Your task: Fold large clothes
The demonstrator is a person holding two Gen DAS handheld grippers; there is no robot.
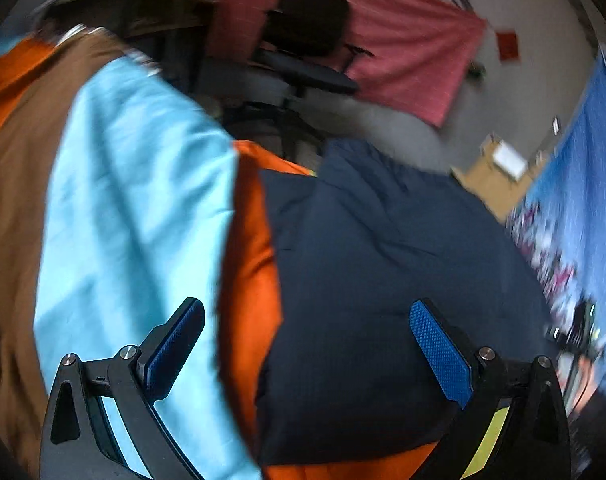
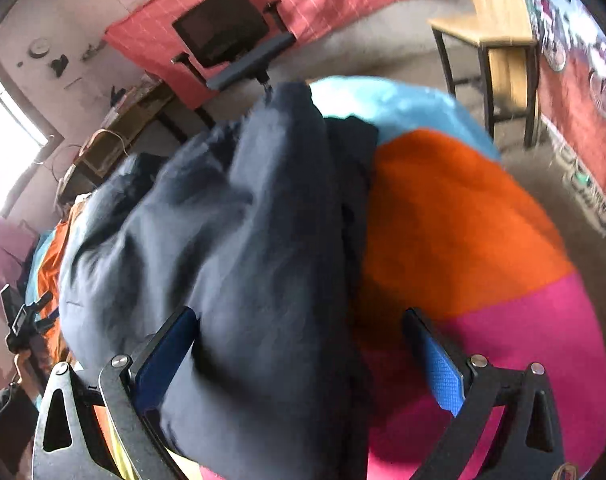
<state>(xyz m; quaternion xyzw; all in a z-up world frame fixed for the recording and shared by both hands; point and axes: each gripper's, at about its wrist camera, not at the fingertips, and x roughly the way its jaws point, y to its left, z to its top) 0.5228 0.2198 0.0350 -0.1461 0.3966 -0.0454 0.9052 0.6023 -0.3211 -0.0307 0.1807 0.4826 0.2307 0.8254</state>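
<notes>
Both grippers hang over the same heap, jaws wide and holding nothing, so the question is which one sits better to the navy garment (image 2: 231, 248).

In the right wrist view the garment runs as a long, rumpled band from the near edge of the frame up and away toward the office chair (image 2: 227, 32), its long axis roughly in line with the fingers. The right gripper (image 2: 303, 356) straddles its right-hand edge: the left finger lies against or just over the cloth, the right finger over the pink cloth (image 2: 523, 360) beside it. Orange cloth (image 2: 455, 216) and a pale blue cloth (image 2: 391, 104) lie further off on that side.

In the left wrist view the garment (image 1: 383, 280) lies flatter and squarer, ahead and to the right of centre. The left gripper (image 1: 307, 348) spans a strip of orange cloth (image 1: 251, 280) between its fingers; its right finger is over the navy, its left over pale blue cloth (image 1: 135, 200), with brown cloth (image 1: 11, 200) beyond that. What carries the heap is hidden, and both views are blurred.

As I judge it, the right gripper is nearer a usable edge, since the cloth already sits between its jaws; the left would need to shift to its right to reach the garment's near corner. Folding looks barely begun, for the garment is crumpled.
</notes>
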